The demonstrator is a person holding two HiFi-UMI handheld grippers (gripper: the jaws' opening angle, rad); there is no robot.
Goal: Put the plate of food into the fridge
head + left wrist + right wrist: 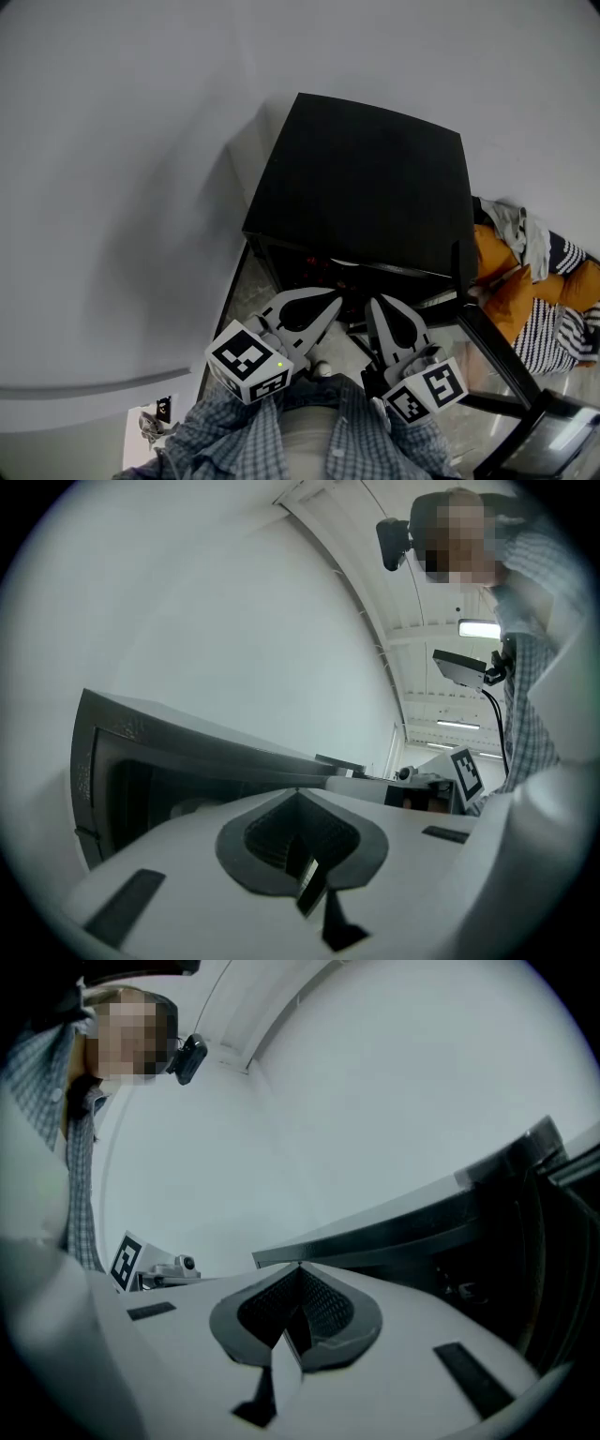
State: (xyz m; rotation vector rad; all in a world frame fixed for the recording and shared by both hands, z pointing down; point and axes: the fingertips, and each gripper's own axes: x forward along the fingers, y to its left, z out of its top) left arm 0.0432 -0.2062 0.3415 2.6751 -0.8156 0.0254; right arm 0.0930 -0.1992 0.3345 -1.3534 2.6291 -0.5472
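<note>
Fabric heap (pixel 530 281) beside fridge (pixel 375 178) in head view alone; left claw (pixel 298 799) and right claw (pixel 298 1271) clenched, empty.

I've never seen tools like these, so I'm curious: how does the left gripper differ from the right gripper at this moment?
The left gripper leans rightward; the right gripper leans leftward, so their tips converge toward the black fridge. The left gripper's marker cube shows a small lit dot; the right gripper's cube shows none. Both are shut and hold nothing.

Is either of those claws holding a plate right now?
No, the left gripper and the right gripper both have their jaws shut together on nothing.
</note>
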